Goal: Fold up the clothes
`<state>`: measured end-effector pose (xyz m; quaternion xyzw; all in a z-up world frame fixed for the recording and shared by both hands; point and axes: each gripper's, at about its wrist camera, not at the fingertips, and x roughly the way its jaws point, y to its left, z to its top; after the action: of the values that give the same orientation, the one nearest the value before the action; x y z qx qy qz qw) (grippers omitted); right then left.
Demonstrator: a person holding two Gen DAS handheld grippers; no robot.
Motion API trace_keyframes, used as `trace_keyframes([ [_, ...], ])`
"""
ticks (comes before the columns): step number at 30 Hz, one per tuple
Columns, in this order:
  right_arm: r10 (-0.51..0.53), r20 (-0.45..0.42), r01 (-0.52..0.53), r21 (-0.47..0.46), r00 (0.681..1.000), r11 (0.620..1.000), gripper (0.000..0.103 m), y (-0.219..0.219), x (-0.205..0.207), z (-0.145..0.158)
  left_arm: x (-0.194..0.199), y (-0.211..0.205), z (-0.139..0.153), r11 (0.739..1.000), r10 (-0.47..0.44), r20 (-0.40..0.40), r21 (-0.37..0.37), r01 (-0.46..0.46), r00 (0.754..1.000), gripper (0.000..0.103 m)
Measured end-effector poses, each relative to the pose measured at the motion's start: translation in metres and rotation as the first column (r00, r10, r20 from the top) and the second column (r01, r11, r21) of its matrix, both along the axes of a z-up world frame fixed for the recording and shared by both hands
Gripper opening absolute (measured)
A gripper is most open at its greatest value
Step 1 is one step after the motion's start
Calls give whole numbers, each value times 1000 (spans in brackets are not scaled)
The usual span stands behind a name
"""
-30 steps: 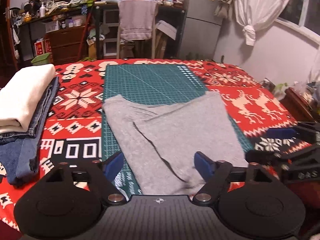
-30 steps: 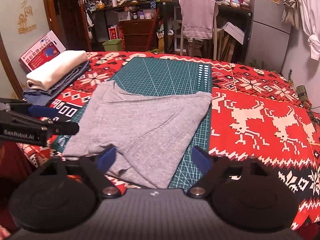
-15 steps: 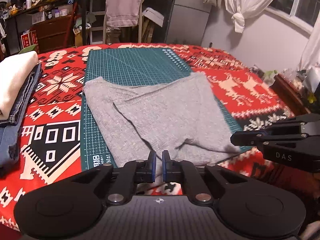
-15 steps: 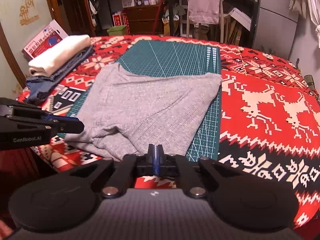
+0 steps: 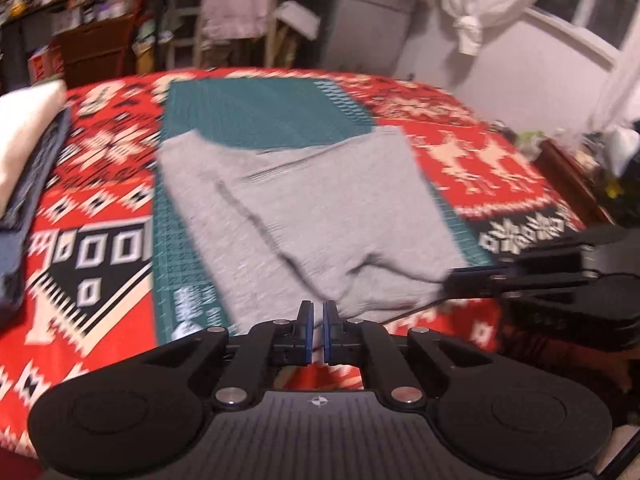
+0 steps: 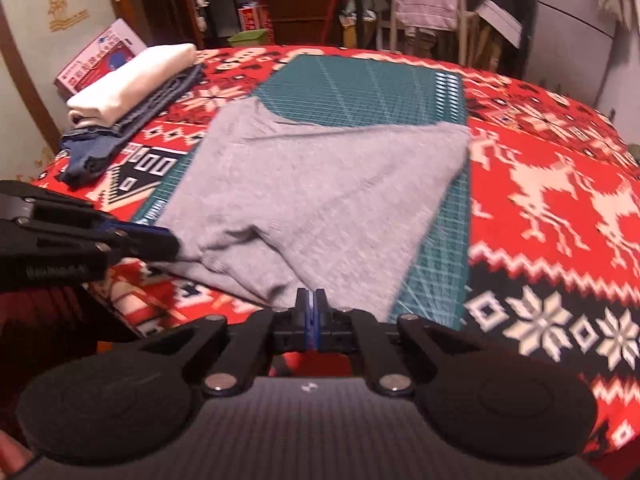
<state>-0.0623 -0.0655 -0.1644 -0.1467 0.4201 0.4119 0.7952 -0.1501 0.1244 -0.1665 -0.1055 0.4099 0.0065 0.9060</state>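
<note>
Both grippers pinch the grey garment [image 6: 312, 200] at the mat's [image 6: 360, 92] near edge: left gripper [image 5: 316, 326] and right gripper [image 6: 311, 312] clamped on its hem.

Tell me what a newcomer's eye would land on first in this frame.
First, the grey garment, spread over the green cutting mat in the middle of the loud red patterned blanket. Next, the left gripper and right gripper, each shut on the garment's near edge, which bunches up between them. At the far left sits a folded stack, a cream cloth atop jeans.
</note>
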Motion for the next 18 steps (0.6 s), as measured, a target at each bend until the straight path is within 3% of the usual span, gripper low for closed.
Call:
trace_keyframes([
  [7,37,2,-37,-17,999,999,2,15,-4,-11,14,-9,-16,999,-51,-52,-8,50,997,5],
  [13,39,-20,-40,-17,999,999,2,10,-9,-9,9,-18,-13,997,-70,-71,40,73,995,5],
  [18,71,-1,-71,-7,998,997,3,12,-16,-3,7,-27,-6,994,-109,-32,27,109,994,5],
])
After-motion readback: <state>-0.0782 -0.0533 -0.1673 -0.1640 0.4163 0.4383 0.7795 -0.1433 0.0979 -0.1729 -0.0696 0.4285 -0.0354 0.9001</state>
